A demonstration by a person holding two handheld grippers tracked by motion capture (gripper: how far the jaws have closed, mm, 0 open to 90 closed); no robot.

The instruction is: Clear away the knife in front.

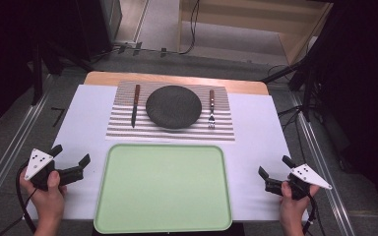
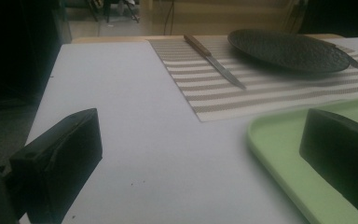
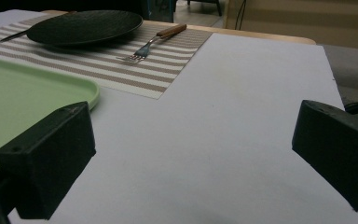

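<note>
A dark round plate (image 1: 173, 106) (image 2: 289, 49) (image 3: 85, 26) sits in the middle of a striped placemat (image 1: 123, 124) at the back of the table. A wooden-handled knife (image 1: 135, 104) (image 2: 214, 60) lies left of the plate, and a wooden-handled fork (image 1: 211, 108) (image 3: 151, 43) lies to its right. A pale green tray (image 1: 163, 187) (image 2: 279, 144) (image 3: 23, 93), bare, lies in front of the mat. My left gripper (image 1: 71, 156) (image 2: 200, 158) stands open left of the tray, holding nothing. To the tray's right is my right gripper (image 1: 275, 166) (image 3: 191, 154), open, with nothing between its jaws.
A white sheet (image 1: 88, 113) covers the wooden table (image 1: 177, 78). Metal rails run along the floor on both sides, and cables and stand legs lie beyond the table's far edge.
</note>
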